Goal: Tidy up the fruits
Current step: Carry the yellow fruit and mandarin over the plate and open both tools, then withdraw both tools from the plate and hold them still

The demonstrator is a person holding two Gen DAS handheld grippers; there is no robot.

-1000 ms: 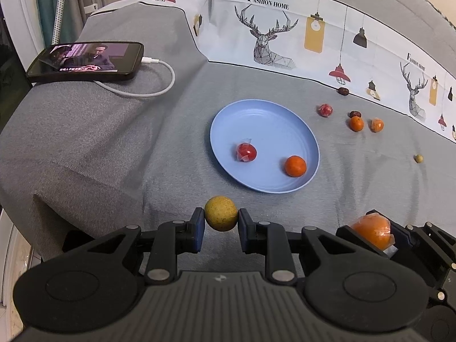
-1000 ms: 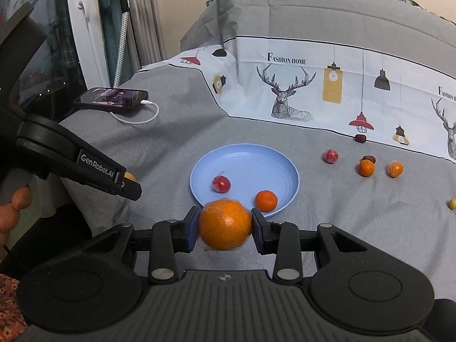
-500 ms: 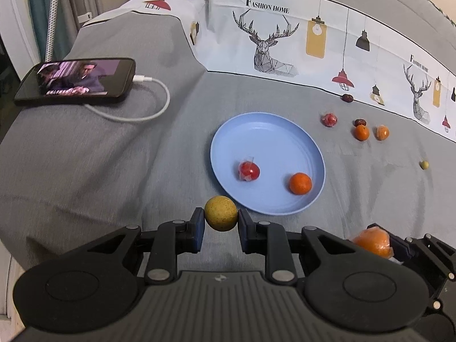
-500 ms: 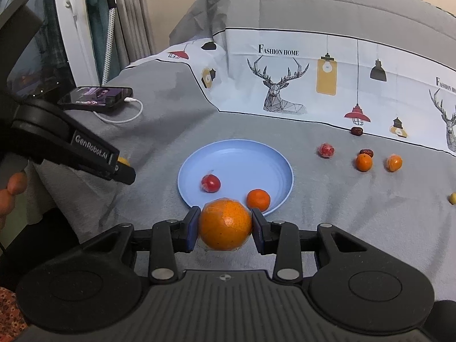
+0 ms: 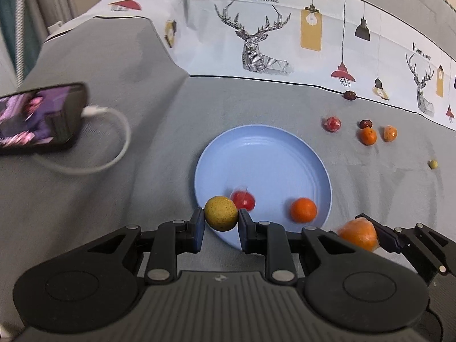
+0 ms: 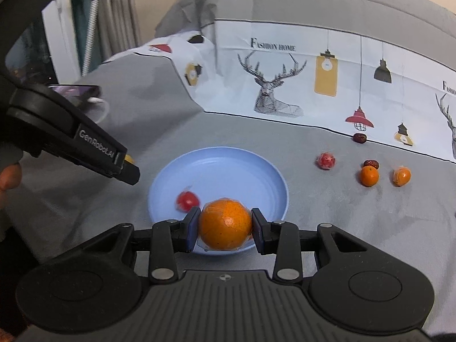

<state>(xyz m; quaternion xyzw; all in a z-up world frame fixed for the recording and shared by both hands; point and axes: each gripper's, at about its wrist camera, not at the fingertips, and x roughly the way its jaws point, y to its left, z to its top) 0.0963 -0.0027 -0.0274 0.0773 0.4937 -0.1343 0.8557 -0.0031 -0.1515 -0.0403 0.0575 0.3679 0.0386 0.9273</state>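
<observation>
Your left gripper (image 5: 221, 222) is clamping the yellow-green fruit (image 5: 221, 213) over the blue plate's (image 5: 265, 154) near-left rim. Right gripper (image 6: 225, 229) is squeezing the large orange (image 6: 225, 224) above the near rim. Plate's far half is sitting open. Both fruits are round, no long axis.

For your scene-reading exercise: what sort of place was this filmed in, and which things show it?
Probably a bedroom at home: the fruit and blue plate lie on grey bedding with a deer-print border, and a phone charges beside it.

Grey bedcover (image 5: 119, 199) carries blue plate (image 5: 265, 154), phone (image 5: 37, 122), scattered fruits (image 5: 367, 136)
</observation>
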